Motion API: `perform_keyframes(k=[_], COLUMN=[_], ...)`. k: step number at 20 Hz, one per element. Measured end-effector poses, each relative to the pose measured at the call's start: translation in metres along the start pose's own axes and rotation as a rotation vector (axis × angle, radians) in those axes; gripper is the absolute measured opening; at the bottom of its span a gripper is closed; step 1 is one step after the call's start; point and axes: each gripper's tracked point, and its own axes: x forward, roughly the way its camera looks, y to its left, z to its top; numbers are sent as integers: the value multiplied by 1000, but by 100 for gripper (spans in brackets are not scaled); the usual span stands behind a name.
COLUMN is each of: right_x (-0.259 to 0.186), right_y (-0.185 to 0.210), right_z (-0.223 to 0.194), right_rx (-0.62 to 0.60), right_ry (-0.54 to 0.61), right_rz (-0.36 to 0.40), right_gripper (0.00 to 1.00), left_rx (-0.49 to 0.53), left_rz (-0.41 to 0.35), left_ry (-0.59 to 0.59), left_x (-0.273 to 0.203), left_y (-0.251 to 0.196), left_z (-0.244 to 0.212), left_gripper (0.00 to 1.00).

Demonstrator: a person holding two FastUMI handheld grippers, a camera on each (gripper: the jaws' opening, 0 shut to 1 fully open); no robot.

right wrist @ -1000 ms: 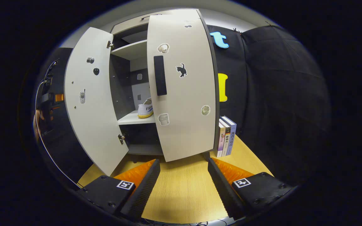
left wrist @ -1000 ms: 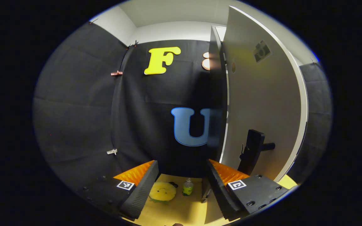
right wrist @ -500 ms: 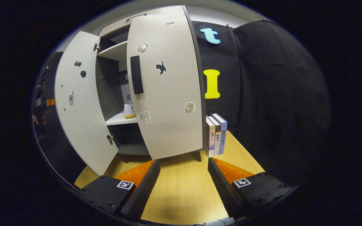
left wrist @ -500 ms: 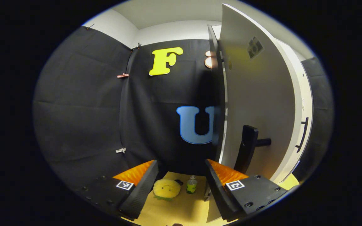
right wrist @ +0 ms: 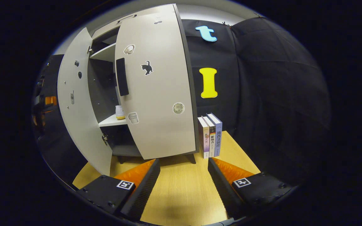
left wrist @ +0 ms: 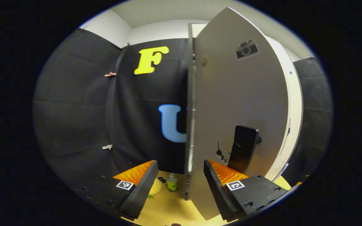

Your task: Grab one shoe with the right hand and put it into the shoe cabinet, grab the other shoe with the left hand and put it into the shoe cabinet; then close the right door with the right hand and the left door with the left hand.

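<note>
The shoe cabinet (right wrist: 105, 34) stands on the table with both doors partly open. My right gripper (right wrist: 184, 185) is open above the table, in front of and apart from the right door (right wrist: 159, 94), which is nearly shut. In the gap between the doors, a white shoe with a yellow sole (right wrist: 119, 112) rests on the shelf (right wrist: 112, 121). The left door (right wrist: 77, 106) is swung out. In the left gripper view I see this left door (left wrist: 231, 100) almost edge-on, with its black handle (left wrist: 243, 147). My left gripper (left wrist: 179, 185) is open and the door's lower edge stands between its fingers.
Three upright books (right wrist: 211, 135) stand right of the cabinet on the wooden table (right wrist: 184, 201). A small green bottle (left wrist: 171, 183) and a yellow plush toy (left wrist: 155, 187) sit on the table beyond the left door.
The left door has swung further round and now sits between my left fingers. The right door has closed more, hiding most of the shoe, and my right gripper has drawn back from it.
</note>
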Motion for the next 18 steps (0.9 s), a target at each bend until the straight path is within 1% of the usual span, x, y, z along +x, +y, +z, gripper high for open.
perform_keyframes(k=[2,3,4,6,10,11,15,18], right_x=[2,2,2,1,-2,-2,0,0], right_y=[-9,-13,-17,-27,-39,-40,-34,-24], right_z=[2,2,3,8,25,32,61,88], right_rx=[5,8,9,4,-1,-2,-23,-49], right_ry=[-3,-3,-5,-17,-60,-80,-120,-174], right_rz=[0,2,3,3,19,27,87,123], right_gripper=[98,99,98,98,99,98,98,98], left_rx=[2,0,0,20,39,47,76,15], left_rz=[-67,-115,-151,-189,-237,-245,-192,-178], left_ry=[-1,-5,-13,-40,-68,-72,-89,-80], left_x=[12,15,16,9,-14,-20,-47,-65], left_y=[-41,-66,-89,-121,-161,-167,-169,-165], left_z=[1,2,4,11,9,7,-1,-9], left_gripper=[91,92,94,94,94,94,94,94])
